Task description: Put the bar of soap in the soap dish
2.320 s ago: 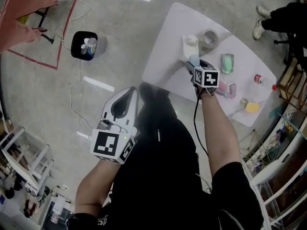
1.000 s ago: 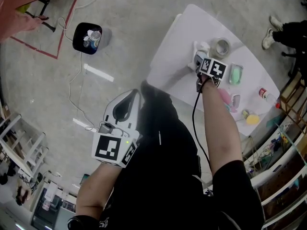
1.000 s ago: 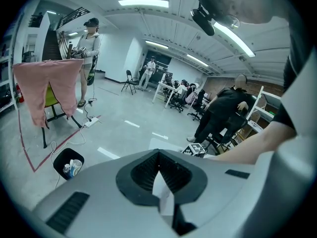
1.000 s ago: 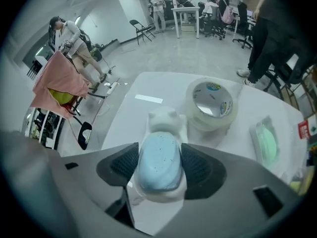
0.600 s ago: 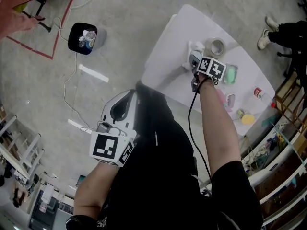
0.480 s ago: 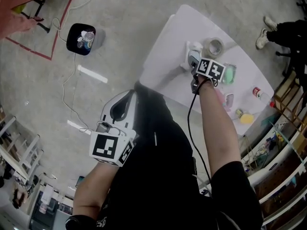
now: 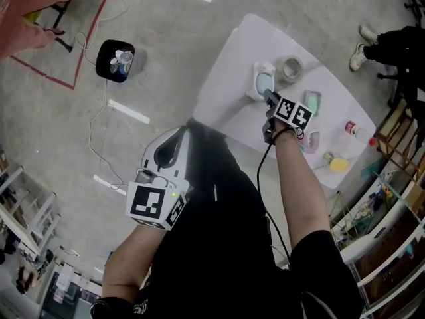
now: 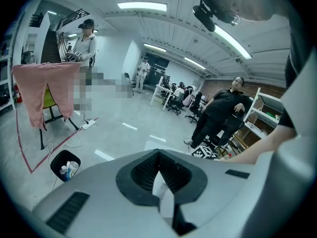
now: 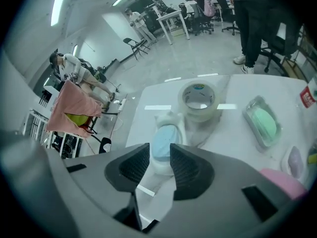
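The blue bar of soap (image 9: 163,142) lies in the white soap dish (image 9: 171,120) on the white table (image 7: 232,72). In the head view the soap (image 7: 265,83) sits in the dish (image 7: 255,88) just beyond my right gripper (image 7: 267,97). My right gripper (image 9: 159,155) hangs above the dish's near end and points steeply down. Its jaws have just been closing, a gap still stands between them, and nothing is in it. My left gripper (image 7: 184,126) is held low by my body, away from the table, with its jaws (image 8: 159,182) together and holding nothing.
A roll of tape (image 9: 198,100) stands just behind the dish. To the right are a green soap in a clear dish (image 9: 262,120), a pink object (image 9: 277,180), a red-capped bottle (image 7: 358,130) and a yellow item (image 7: 337,163). A black bin (image 7: 115,60) sits on the floor.
My right gripper has lifted off the soap dish and drawn back toward me, leaving the blue soap in the dish. Its jaws now stand narrower. My left gripper has stayed put.
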